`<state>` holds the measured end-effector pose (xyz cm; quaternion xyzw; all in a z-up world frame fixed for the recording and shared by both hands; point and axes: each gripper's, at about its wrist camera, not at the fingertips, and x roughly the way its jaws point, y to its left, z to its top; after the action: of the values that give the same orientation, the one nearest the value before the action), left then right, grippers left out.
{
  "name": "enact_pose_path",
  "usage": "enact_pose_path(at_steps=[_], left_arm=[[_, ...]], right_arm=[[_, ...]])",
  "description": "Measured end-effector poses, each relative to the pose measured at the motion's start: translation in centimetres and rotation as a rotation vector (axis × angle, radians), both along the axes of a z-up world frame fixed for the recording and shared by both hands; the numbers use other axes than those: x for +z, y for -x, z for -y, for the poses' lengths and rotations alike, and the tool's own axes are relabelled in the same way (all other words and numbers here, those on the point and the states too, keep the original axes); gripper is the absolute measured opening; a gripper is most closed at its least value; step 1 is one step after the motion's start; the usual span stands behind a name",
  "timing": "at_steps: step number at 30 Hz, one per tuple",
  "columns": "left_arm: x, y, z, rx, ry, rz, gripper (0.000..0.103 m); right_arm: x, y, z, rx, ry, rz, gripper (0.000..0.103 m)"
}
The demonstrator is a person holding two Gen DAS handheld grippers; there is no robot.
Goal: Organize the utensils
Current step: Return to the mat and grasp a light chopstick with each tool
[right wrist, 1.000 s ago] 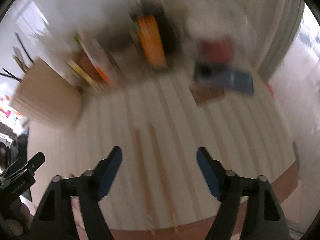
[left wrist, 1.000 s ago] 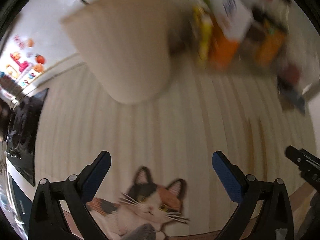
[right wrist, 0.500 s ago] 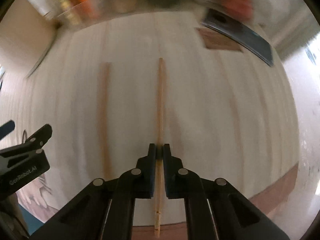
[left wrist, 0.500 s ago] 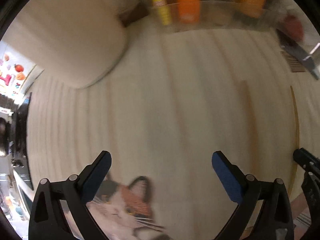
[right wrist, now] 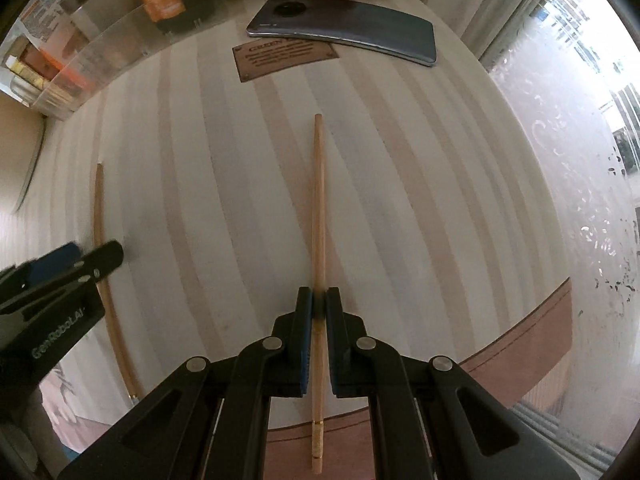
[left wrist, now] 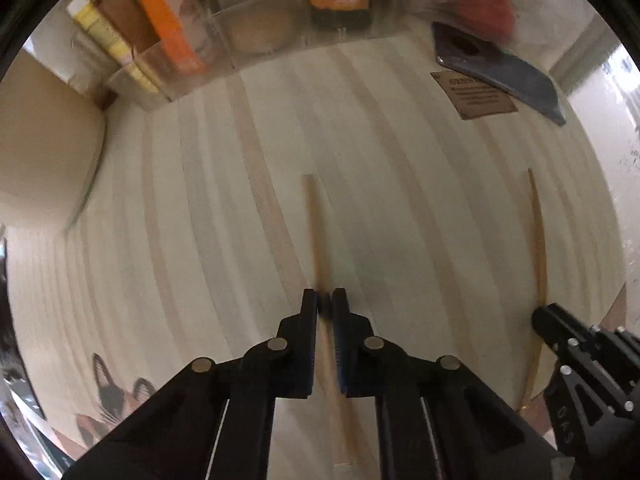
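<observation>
surface: pale striped wooden table (right wrist: 400, 200), round edge, frosted window (right wrist: 580, 160) close by
clutter: clear organizer (left wrist: 280, 36) with tubes, phone (right wrist: 344, 28), brown card (right wrist: 284, 58) at far side
left gripper (left wrist: 325, 304): pinched on left chopstick (left wrist: 314, 224)
right gripper (right wrist: 319, 300): pinched on right chopstick (right wrist: 319, 200)
chopsticks: flat on table, well apart, roughly parallel

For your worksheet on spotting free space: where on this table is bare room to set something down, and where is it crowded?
Bare: the striped mat between the two chopsticks, and right of the gripped one. Crowded: the far edge, with clear organizer, phone and brown card.
</observation>
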<state>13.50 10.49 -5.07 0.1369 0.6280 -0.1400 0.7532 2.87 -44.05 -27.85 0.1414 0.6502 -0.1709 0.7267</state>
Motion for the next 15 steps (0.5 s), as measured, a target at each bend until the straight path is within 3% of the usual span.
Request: enact_pose_path(at_steps=[5, 15], left_arm=[[0.6, -0.1, -2.4, 0.007, -0.023, 0.034, 0.004], [3.8, -1.0, -14.5, 0.2, -0.051, 0.081, 0.004]], right_arm=[[0.3, -1.8, -1.3, 0.005, 0.001, 0.001, 0.007], [3.6, -4.6, -9.9, 0.149, -0.153, 0.079, 0.007]])
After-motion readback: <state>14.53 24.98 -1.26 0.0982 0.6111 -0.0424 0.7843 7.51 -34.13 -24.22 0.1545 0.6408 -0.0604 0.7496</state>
